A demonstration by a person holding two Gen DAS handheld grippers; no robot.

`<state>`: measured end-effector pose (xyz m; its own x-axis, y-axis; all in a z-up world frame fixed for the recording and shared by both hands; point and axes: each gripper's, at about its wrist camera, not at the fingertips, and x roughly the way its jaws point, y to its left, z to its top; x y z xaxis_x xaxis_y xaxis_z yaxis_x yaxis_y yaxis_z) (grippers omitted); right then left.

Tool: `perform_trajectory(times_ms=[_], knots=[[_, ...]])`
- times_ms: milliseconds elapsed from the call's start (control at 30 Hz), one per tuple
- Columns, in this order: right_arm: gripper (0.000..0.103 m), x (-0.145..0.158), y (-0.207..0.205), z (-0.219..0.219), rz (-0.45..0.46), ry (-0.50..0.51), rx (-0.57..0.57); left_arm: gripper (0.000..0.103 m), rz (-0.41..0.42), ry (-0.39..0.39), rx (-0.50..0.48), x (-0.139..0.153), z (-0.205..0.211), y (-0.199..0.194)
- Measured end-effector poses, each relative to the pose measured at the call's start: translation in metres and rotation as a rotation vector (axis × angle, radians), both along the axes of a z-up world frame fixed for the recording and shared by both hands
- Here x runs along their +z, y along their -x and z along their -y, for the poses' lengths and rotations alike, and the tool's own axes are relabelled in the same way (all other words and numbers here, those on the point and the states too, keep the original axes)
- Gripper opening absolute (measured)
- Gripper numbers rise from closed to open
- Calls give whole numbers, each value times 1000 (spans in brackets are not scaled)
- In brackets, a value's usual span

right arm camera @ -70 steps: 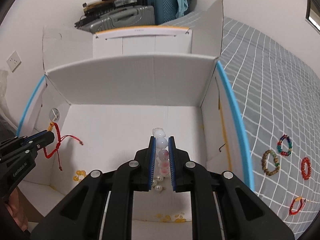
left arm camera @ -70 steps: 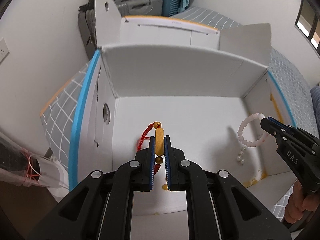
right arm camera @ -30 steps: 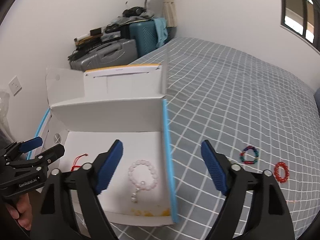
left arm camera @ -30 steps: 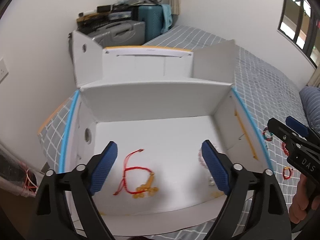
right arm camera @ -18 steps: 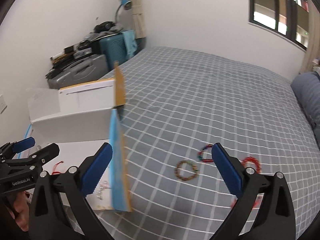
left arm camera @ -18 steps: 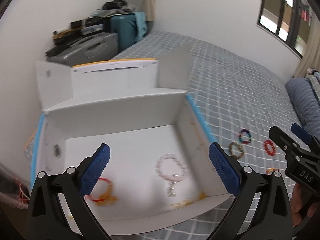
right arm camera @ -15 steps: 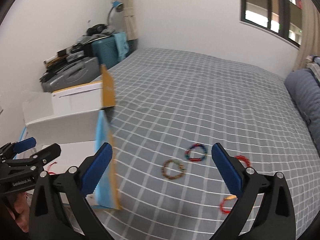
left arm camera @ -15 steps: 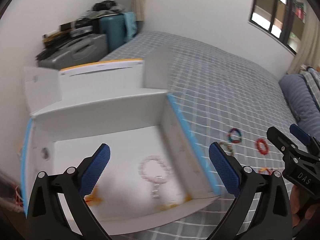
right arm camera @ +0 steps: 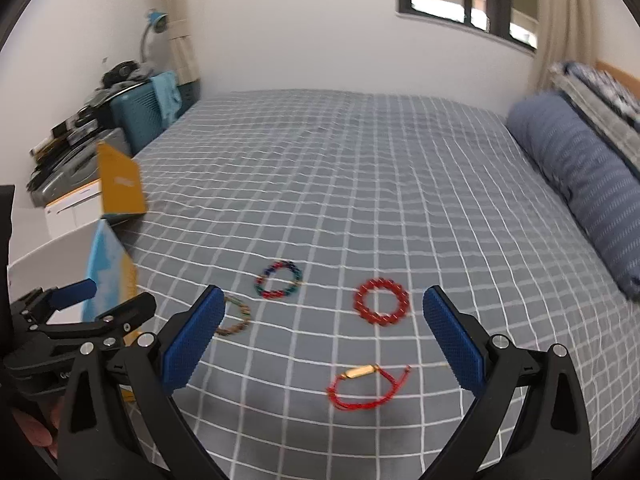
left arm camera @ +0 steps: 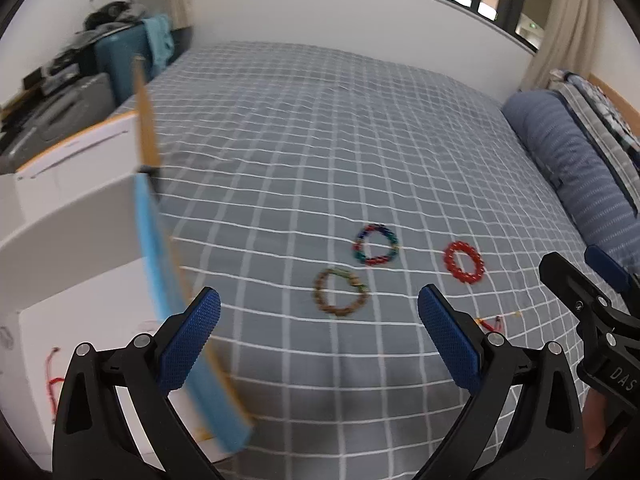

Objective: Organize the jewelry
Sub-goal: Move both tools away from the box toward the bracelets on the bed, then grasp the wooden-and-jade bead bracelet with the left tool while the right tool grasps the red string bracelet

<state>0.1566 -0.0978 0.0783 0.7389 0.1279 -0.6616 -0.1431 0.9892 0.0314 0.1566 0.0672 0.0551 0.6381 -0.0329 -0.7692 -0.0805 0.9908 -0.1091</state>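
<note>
Left wrist view: left gripper (left arm camera: 319, 326) spread wide — empty.
Right gripper (right arm camera: 324, 328): wide open, holding nothing.
Box (left arm camera: 72, 216): red cord bracelet (left arm camera: 52, 376) inside.

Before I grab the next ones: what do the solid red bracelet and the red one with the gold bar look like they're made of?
The solid red bracelet looks like a ring of round, slightly glossy beads, probably glass or plastic; blur leaves that open. The gold-bar bracelet looks like thin red woven cord, lying limp in an uneven loop, with a shiny metallic-looking gold tube. Both the left gripper and the right gripper are open and empty.
</note>
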Motion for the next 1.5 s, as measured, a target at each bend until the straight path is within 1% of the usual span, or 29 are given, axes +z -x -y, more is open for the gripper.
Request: perform_trajectory(times_ms=[100, 200, 400, 500, 600, 733, 833, 1100, 1167, 1233, 1300, 1367, 1400, 1433, 1467, 1500], knots=[[95, -16, -4, 15, -21, -1, -34, 97, -12, 1, -27, -14, 16, -12], [94, -37, -9, 24, -63, 6, -56, 97, -30, 2, -41, -31, 27, -24], [92, -83, -20, 37, -162, -2, -78, 97, -56, -2, -59, -66, 35, -45], [87, -101, -24, 37, -201, 7, -75, 97, -74, -7, -56, -82, 34, -54], [86, -116, -29, 37, -235, 2, -69, 97, -82, 5, -52, -96, 32, -62], [85, -128, -35, 36, -261, -2, -68, 97, -94, 2, -57, -109, 31, -69], [82, -136, -39, 36, -279, -3, -71, 97, -103, -5, -57, -118, 31, -72], [72, -150, -45, 34, -325, -9, -71, 95, -118, -17, -64, -134, 32, -78], [69, -153, -46, 34, -335, -13, -74, 87, -117, -29, -60, -136, 32, -78], [67, -155, -46, 34, -337, -12, -76, 82, -117, -33, -54, -136, 32, -77], [61, -155, -47, 34, -340, -12, -76, 71, -118, -37, -46, -135, 30, -77], [55, -155, -47, 34, -341, -13, -79, 53, -122, -55, -41, -134, 29, -77], [52, -155, -47, 34, -342, -13, -84, 49, -124, -65, -38, -134, 29, -77], [50, -155, -47, 34, -344, -13, -87, 43, -125, -73, -36, -133, 29, -77], [44, -155, -47, 34, -345, -13, -89, 39, -124, -78, -36, -133, 28, -77], [40, -154, -46, 34, -347, -14, -91, 33, -124, -83, -35, -133, 28, -77]])
